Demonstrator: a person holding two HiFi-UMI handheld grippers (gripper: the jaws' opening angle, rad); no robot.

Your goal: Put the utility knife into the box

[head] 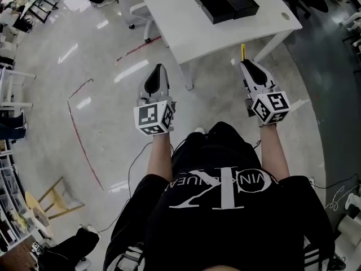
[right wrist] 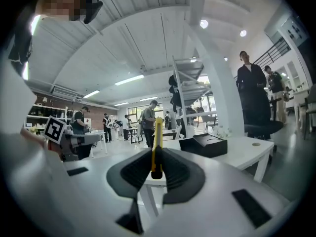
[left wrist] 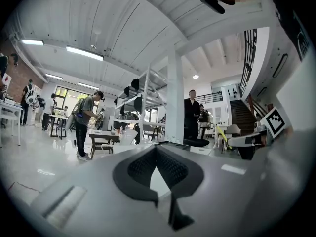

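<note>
My right gripper (head: pixel 246 61) is shut on a yellow utility knife (right wrist: pixel 157 141), which sticks out forward between the jaws; its yellow tip (head: pixel 243 51) shows at the table's near edge. A black box (head: pixel 224 1) lies on the white table (head: pixel 192 33) ahead; in the right gripper view the box (right wrist: pixel 203 144) sits right of the knife. My left gripper (head: pixel 159 66) hangs over the floor left of the table, jaws closed together with nothing between them (left wrist: pixel 157 149).
The table leg (head: pixel 186 77) stands between the two grippers. A white chair (head: pixel 137 10) is at the table's left. Red tape lines (head: pixel 79 129) mark the floor. Several people (left wrist: pixel 85 125) and desks fill the room beyond.
</note>
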